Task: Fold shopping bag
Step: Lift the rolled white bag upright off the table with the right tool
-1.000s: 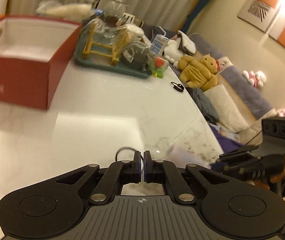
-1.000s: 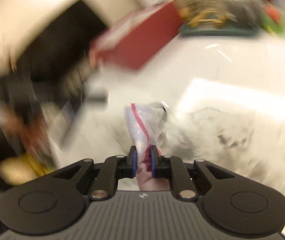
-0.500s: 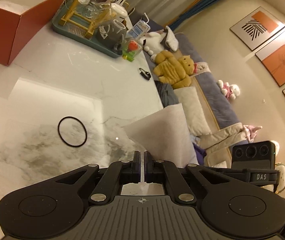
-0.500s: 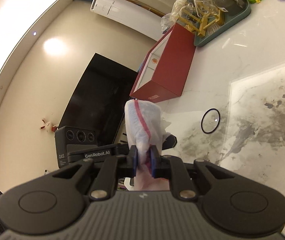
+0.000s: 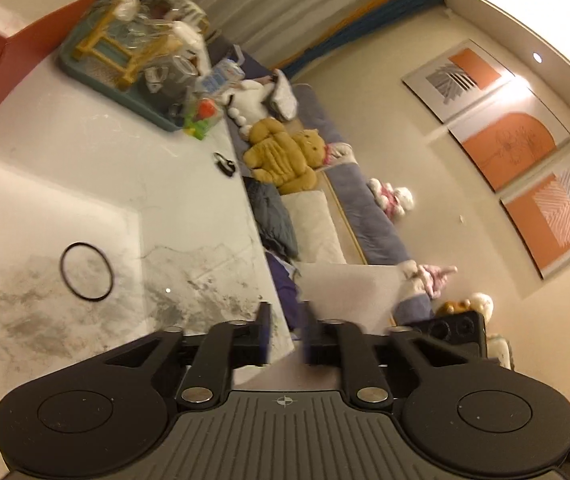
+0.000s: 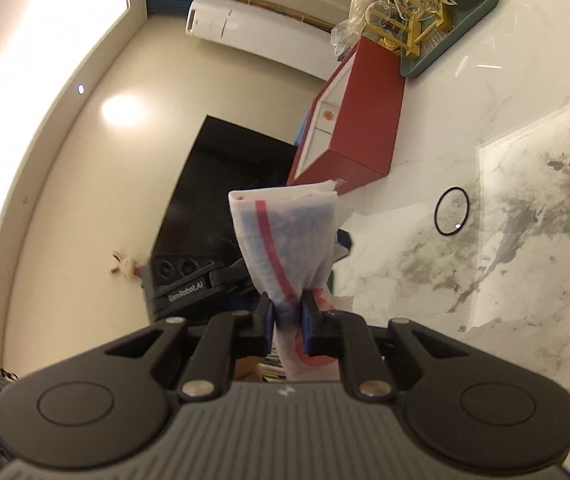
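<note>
The white marble tabletop (image 5: 85, 184) with grey veining fills the left of the left wrist view and the right of the right wrist view. At its far end stands a red box (image 6: 359, 128) with a white inside, open at the top, and just beside it a teal tray (image 5: 125, 88) crowded with clear glassware and a yellow wooden rack. Beyond the tabletop's edge a sofa (image 5: 369, 220) carries a tan plush bear (image 5: 285, 156) and pale cushions. The shopping bag (image 6: 285, 236), white with a red stripe and blue print, is gathered into a narrow folded bundle held up in the air off the edge of the tabletop; the right tongs (image 6: 287, 322) are clamped on its lower part, so the bundle rises between the fingers with its squared top end uppermost. In the left wrist view a pale sheet of the bag (image 5: 345, 292) shows beyond the fingertips, somewhat blurred. The left tongs (image 5: 286, 332) stand with a clear gap between the fingers and grip nothing. A thin black ring (image 5: 86, 272) lies flat on the marble, well apart from both tongs. A small black object (image 5: 224, 165) rests near the tabletop's edge, too small to identify.
</note>
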